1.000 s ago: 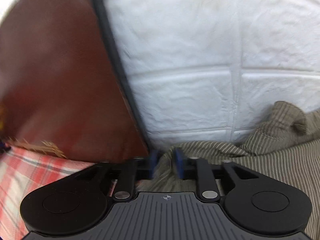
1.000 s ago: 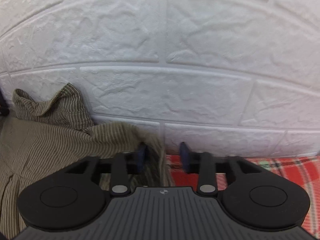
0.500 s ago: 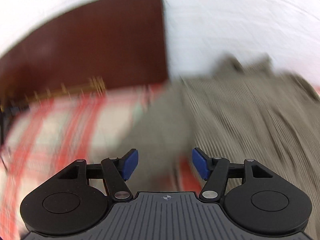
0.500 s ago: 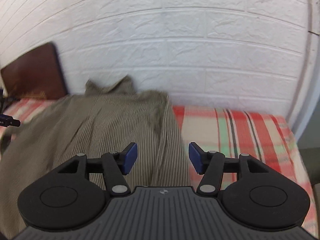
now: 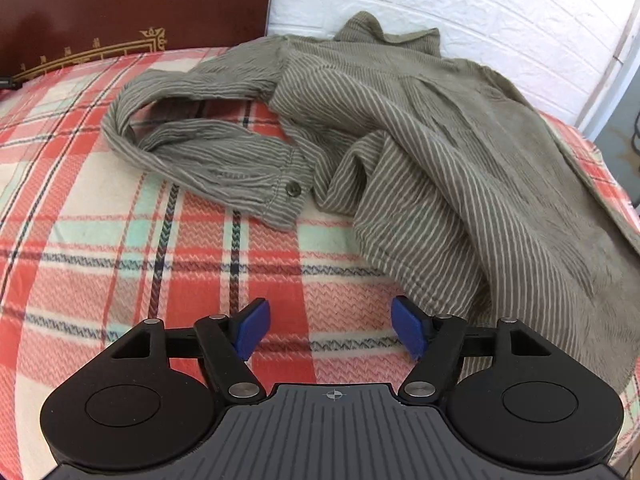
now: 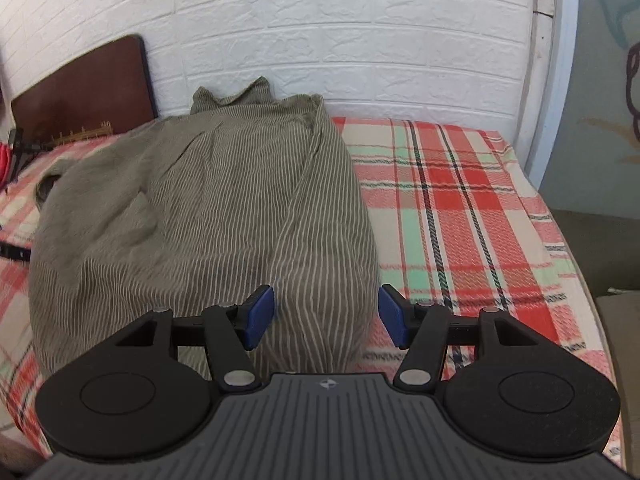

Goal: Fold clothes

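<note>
Both grippers' fingers just opening, empty — left gripper (image 5: 331,328), right gripper (image 6: 326,316) (over striped shirt (image 6: 208,208)).

Left gripper (image 5: 331,329), right gripper (image 6: 326,316): black ribbed bodies, blue jaws, silver screws.

A home bedroom, shown by a bed covered with a plaid blanket (image 5: 120,240), dark wooden headboard (image 5: 140,4) at upper left, white brick-patterned wall (image 6: 340,32) behind

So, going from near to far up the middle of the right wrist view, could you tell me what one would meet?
right gripper with open jaws → striped shirt's body → shirt collar → white brick wall.
</note>
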